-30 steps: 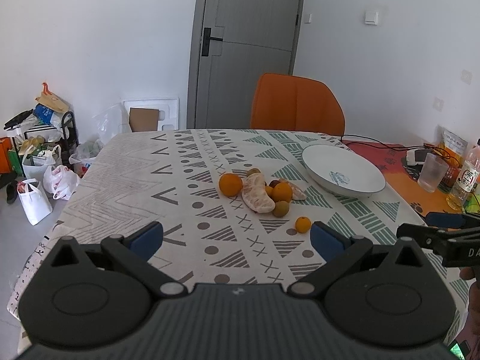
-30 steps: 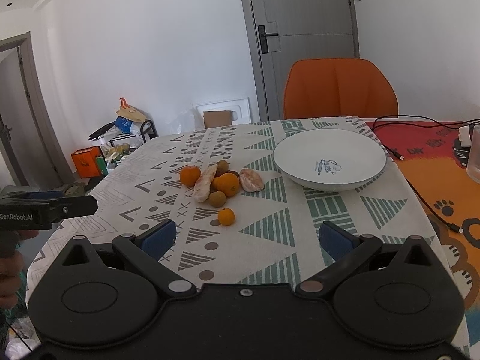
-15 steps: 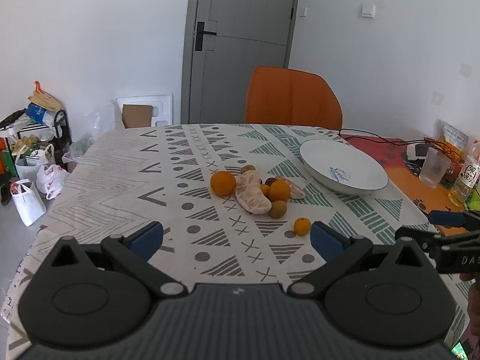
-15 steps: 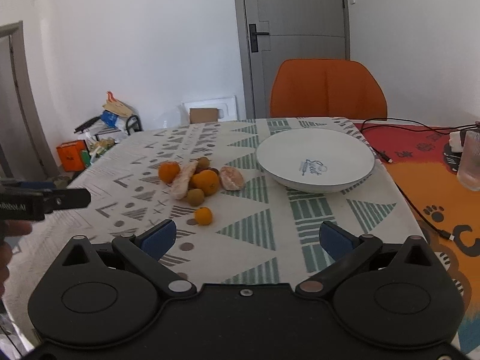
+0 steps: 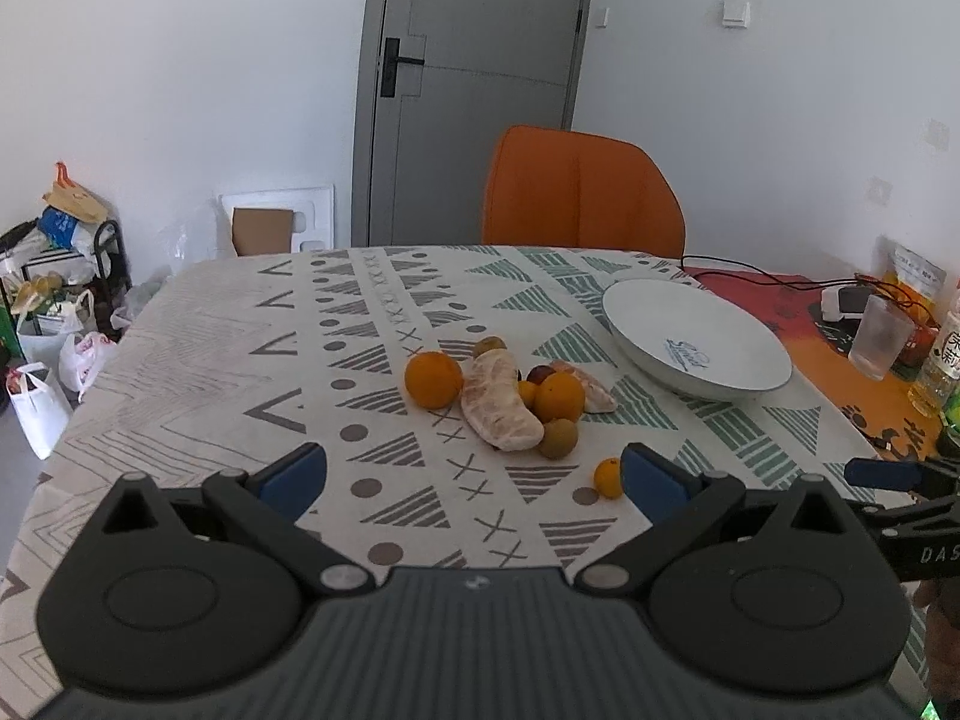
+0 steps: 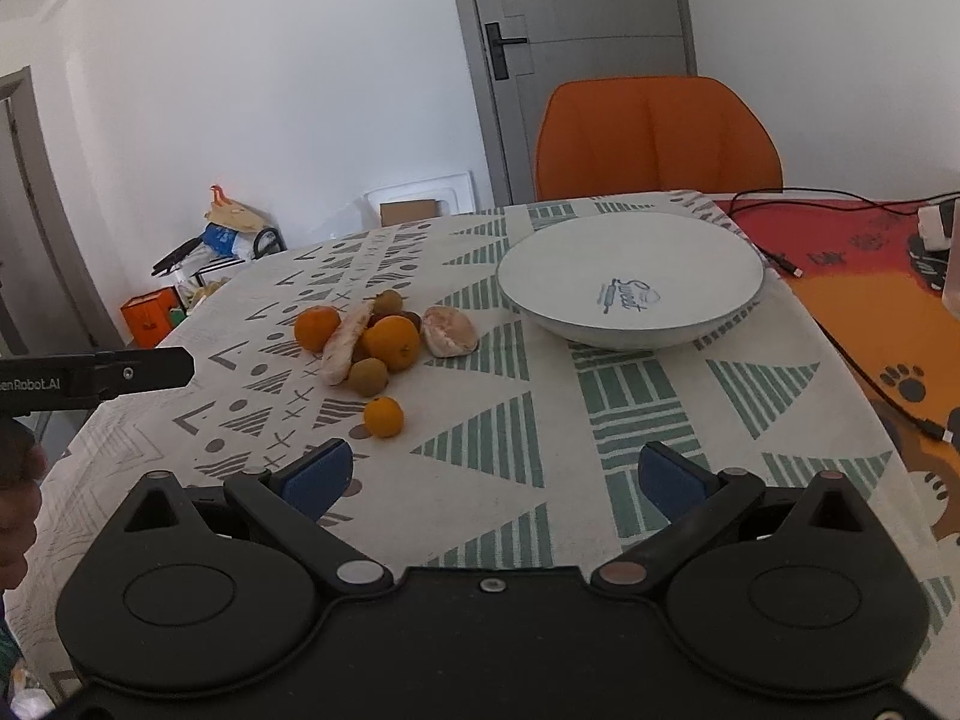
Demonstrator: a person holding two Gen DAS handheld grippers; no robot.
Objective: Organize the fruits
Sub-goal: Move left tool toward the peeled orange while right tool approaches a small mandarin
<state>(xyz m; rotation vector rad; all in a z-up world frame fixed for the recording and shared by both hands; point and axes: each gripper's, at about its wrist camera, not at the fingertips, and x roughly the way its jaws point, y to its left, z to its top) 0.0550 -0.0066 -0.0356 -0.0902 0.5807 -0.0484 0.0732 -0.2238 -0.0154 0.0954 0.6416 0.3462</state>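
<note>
Since both grippers, left point(image 5: 474, 474) and right point(image 6: 492, 477), hover spread and empty, right should straddle the kumquat point(image 6: 383, 416) just ahead-left, then carry to the plate point(image 6: 630, 324).

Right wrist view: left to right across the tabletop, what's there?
Round orange at the pile's left end → long peeled pomelo wedge → small lone orange citrus nearest the camera → stubby peeled pomelo piece → empty white shallow bowl with blue print → red-orange paw-print mat.

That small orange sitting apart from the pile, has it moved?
No. The small orange keeps its spot by the same brown dot on the tablecloth; only the cameras shifted.
</note>
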